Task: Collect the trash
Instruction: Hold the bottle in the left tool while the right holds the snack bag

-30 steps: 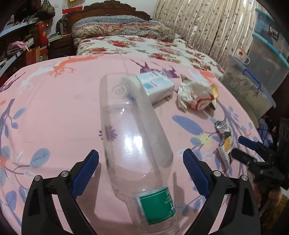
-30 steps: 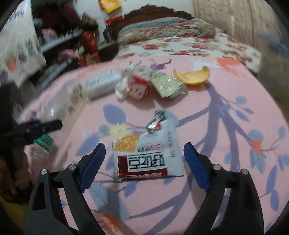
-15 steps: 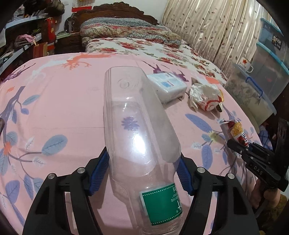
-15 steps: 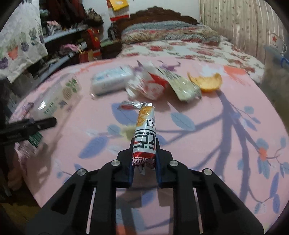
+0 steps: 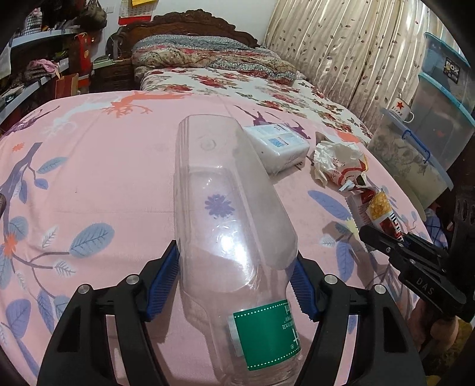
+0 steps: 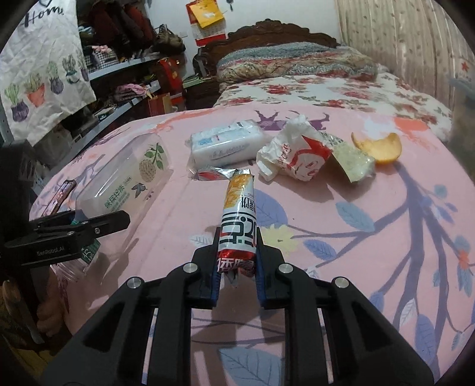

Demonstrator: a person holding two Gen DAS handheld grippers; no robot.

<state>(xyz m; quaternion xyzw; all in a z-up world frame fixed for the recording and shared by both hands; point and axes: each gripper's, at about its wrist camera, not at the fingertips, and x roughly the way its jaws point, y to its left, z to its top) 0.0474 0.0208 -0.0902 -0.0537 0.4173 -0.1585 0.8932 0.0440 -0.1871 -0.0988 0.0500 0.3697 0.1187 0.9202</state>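
Pink bedspread [image 5: 124, 166] printed with blue leaves, purple branches and coral stags, laid over a bed in a cluttered bedroom; all items listed rest on or above it.

Nearest, left wrist view: left gripper [image 5: 234, 285], black frame with blue ribbed pads, clamped on a clear flattened plastic bottle with a green label [image 5: 231, 225]. Pads press both flanks of the bottle just above the label; its base points away from the camera.

Nearest, right wrist view: right gripper [image 6: 237, 264], same make, jaws closed tight on a crumpled red, white and yellow snack wrapper with black lettering [image 6: 239, 225]. Wrapper squeezed into a narrow roll, its silver torn end reaching forward past the fingers.

Middle distance: white soft pack of tissues with blue print [image 6: 225, 145], lying flat. Just right of it, a crumpled white paper wrapper with red pattern [image 6: 294, 157], touching a pale green crinkled plastic packet [image 6: 353, 160].

Farther right: one curved piece of orange peel [image 6: 378, 147], just beside the green packet.

Background: floral quilt and pillows [image 5: 225, 77] against a carved dark wooden headboard [image 5: 202, 23]; patterned beige curtains [image 5: 341, 53]; stacked translucent storage bins [image 5: 427, 118] at right; metal shelving with clothes [image 6: 118, 71] at left.
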